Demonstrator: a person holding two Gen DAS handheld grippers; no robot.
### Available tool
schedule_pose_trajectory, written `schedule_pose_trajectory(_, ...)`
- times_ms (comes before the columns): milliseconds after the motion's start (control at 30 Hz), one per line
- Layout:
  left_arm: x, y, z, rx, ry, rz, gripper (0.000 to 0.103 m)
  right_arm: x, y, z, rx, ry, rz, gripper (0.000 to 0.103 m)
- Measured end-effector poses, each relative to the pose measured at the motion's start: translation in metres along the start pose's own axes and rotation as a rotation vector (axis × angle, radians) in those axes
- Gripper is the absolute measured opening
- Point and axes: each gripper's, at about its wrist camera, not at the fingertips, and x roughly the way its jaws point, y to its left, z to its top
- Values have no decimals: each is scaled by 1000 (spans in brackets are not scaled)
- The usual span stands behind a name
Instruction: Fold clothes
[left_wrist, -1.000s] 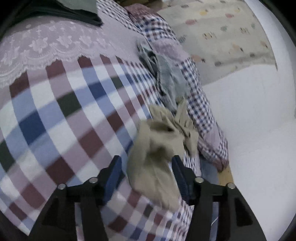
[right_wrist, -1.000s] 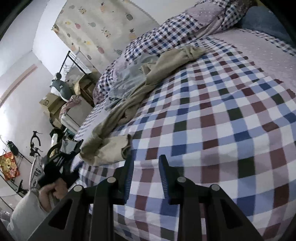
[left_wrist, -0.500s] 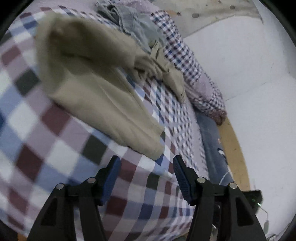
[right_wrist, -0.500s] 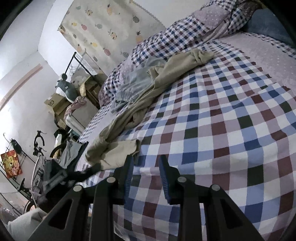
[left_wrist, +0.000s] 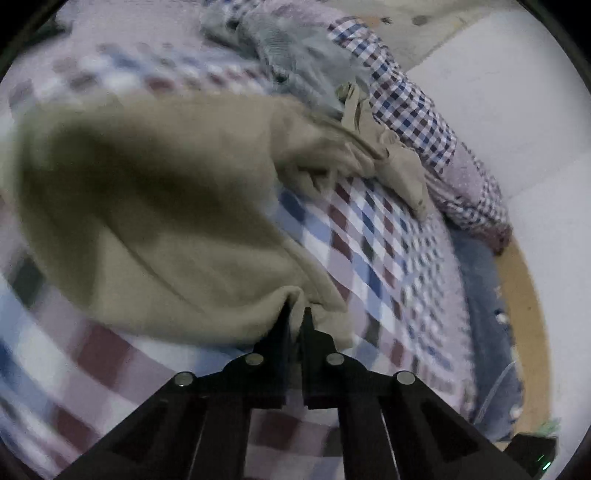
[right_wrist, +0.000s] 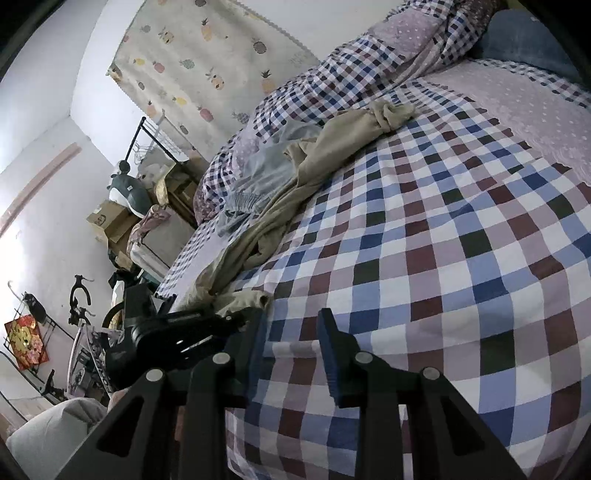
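The left gripper (left_wrist: 296, 314) has its two black fingers pressed nearly together, pinching a gathered edge of the crumpled khaki cotton garment (left_wrist: 166, 206). From that pinch the cloth spreads toward ten o'clock in the left wrist view as a broad, motion-blurred sheet over the plaid bedspread of blue, maroon and white squares (left_wrist: 384, 251). A thinner twisted part of the garment runs on toward one o'clock, ending against the small-checked navy and white quilt (left_wrist: 410, 110). A rumpled pale grey-blue garment (left_wrist: 295, 48) lies at twelve o'clock, touching the khaki cloth; how the two overlap is hard to tell through the blur.

The right gripper (right_wrist: 291, 332) is parted wide, its blue-padded fingers holding nothing, poised over the bedspread (right_wrist: 461, 240). In its view the khaki garment (right_wrist: 295, 195) stretches as a long rope from eleven o'clock up toward twelve, with the left gripper (right_wrist: 236, 317) at its near end at nine o'clock.
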Motion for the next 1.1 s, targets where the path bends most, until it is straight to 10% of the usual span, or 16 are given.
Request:
schedule_pose_trajectory(467,-206,195,155,-197,-446,350,2,10,-1,2,26,6,5,32)
schedule_pose_trajectory(767,-256,227,198,-281,-641,469,2,16,-2,-3,7,33,-19,32)
schedule_pose_trajectory(1100,-219,276,169,-383,-493,402,9,16,-9,-4,10,45,-29,34)
